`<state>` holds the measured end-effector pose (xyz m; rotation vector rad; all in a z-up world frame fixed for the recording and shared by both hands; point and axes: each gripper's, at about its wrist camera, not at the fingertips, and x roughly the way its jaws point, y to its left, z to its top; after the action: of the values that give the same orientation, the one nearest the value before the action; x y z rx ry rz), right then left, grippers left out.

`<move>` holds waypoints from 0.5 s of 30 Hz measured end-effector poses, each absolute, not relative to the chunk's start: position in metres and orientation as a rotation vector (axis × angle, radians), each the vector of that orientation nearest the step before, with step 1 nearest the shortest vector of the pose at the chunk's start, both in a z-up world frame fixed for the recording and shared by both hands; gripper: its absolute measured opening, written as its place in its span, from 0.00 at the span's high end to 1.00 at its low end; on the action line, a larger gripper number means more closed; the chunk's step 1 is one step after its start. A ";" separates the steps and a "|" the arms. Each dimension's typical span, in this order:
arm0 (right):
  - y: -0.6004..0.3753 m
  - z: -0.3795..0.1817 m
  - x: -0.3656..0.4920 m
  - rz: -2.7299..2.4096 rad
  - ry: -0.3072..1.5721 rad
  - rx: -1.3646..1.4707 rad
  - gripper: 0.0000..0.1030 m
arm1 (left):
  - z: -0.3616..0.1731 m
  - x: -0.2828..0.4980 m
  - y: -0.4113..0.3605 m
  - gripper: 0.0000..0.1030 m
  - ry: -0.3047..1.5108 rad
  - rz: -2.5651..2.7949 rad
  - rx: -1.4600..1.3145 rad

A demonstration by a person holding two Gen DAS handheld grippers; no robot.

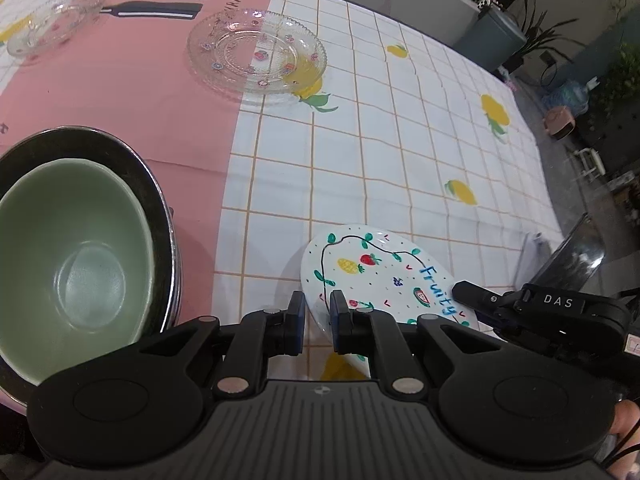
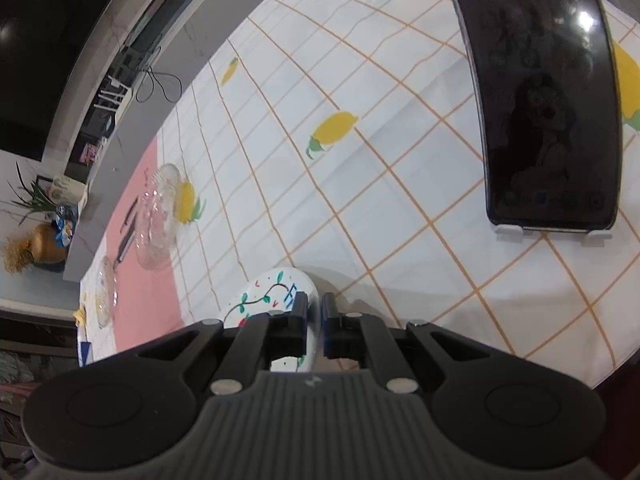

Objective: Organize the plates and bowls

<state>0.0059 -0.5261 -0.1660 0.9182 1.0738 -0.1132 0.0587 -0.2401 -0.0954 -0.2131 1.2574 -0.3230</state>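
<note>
1. Green bowl (image 1: 76, 264) sits nested in a dark metal-rimmed bowl (image 1: 160, 208) at the table's left edge, on the pink part of the tablecloth (image 1: 360, 168). That stack lies just left of the left gripper (image 1: 316, 320).
2. Left gripper: jaws nearly together, pinching the left rim of the white fruit-print plate (image 1: 384, 276). The rim runs between the pads.
3. The plate hangs tilted just above the cloth near the front edge; a shadow shows under it. Both hands hold it, one per side.
4. Right gripper (image 2: 314, 320): jaws pressed on the plate's opposite rim, seen edge-on in the right wrist view. In the left wrist view its finger lies on the rim by the "Fruity" lettering.
5. Key relation: the plate spans gripper to gripper, so neither hand is nearer.
6. Likely destinations lie away from the front edge: large glass plate (image 1: 256, 52) mid-table on the pink/white seam, small glass dish (image 1: 56, 20) at the far left corner.
7. Phone (image 2: 540, 100) on a white stand towards the table's right edge, clear of the plate.
8. Surface: gridded white cloth with yellow fruit prints.
9. Room: grey counter, potted plants, clutter on the floor beyond the table.
</note>
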 end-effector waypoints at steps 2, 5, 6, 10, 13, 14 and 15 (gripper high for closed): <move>-0.526 -0.170 0.006 -0.110 1.083 0.919 0.95 | -0.099 0.057 -0.245 0.87 1.254 -0.309 -0.179; -0.527 -0.173 0.007 -0.100 1.094 0.925 0.95 | -0.107 0.054 -0.247 0.87 1.274 -0.290 -0.158; -0.526 -0.172 0.008 -0.097 1.100 0.915 0.94 | -0.109 0.054 -0.248 0.87 1.278 -0.286 -0.152; -0.519 -0.170 0.016 -0.095 1.135 0.854 0.90 | -0.118 0.050 -0.251 0.87 1.292 -0.271 -0.122; -0.515 -0.171 0.021 -0.082 1.162 0.826 0.87 | -0.124 0.048 -0.252 0.87 1.300 -0.266 -0.112; -0.515 -0.172 0.022 -0.079 1.170 0.820 0.86 | -0.124 0.048 -0.252 0.87 1.297 -0.267 -0.113; -0.514 -0.173 0.023 -0.079 1.181 0.816 0.85 | -0.123 0.047 -0.252 0.87 1.291 -0.270 -0.108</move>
<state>0.0232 -0.5141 -0.1733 0.8157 1.1808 -0.0790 0.0471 -0.2523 -0.1232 -0.1082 1.2906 -0.2698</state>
